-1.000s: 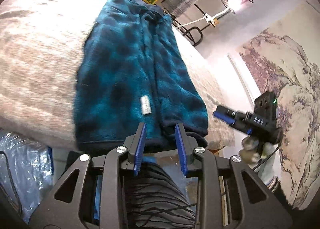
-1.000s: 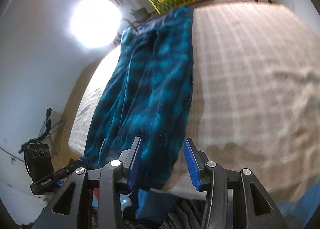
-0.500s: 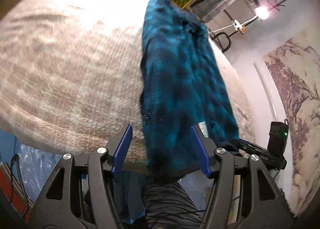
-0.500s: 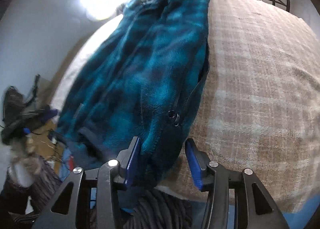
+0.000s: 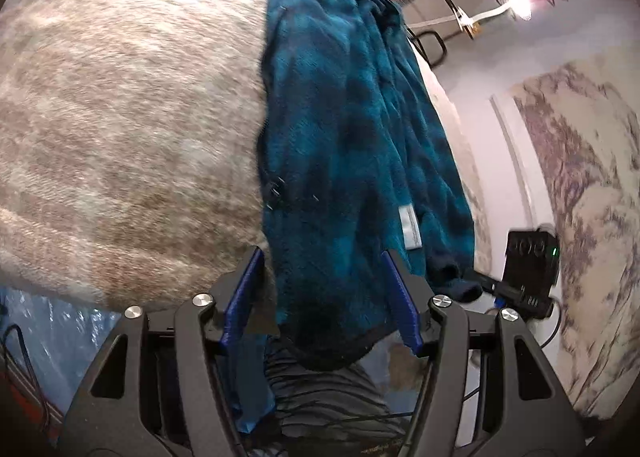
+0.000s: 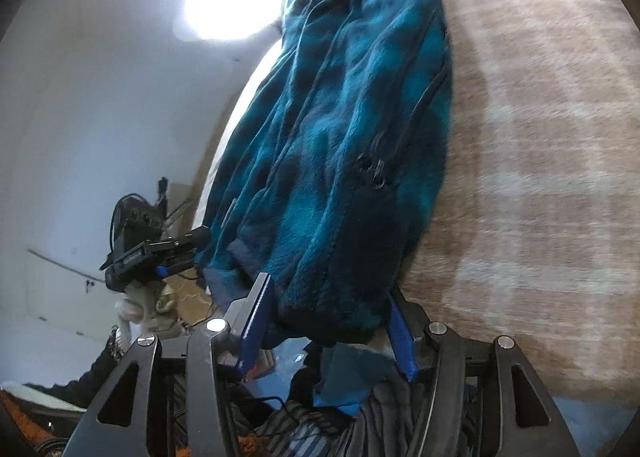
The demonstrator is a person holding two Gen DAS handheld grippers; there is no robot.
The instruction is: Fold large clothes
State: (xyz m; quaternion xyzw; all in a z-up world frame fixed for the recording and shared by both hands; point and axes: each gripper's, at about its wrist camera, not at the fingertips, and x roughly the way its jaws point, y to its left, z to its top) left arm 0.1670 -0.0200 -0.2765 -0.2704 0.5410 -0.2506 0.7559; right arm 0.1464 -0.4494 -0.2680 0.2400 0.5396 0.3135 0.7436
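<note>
blue plaid fleece jacket [image 5: 352,129] lies lengthwise on bed [image 5: 120,117], hem overhanging near edge. left gripper [image 5: 320,297] & right gripper [image 6: 324,321] both w/ fingers apart, straddling hem, not clamped. best: close on both hem corners evenly, lift together.

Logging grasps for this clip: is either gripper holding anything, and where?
Nothing is gripped: the left gripper and right gripper stand open around the teal plaid fleece jacket's bottom hem.

teal-and-navy plaid fleece jacket [image 5: 352,129], beige blanket [image 5: 120,117]
</note>
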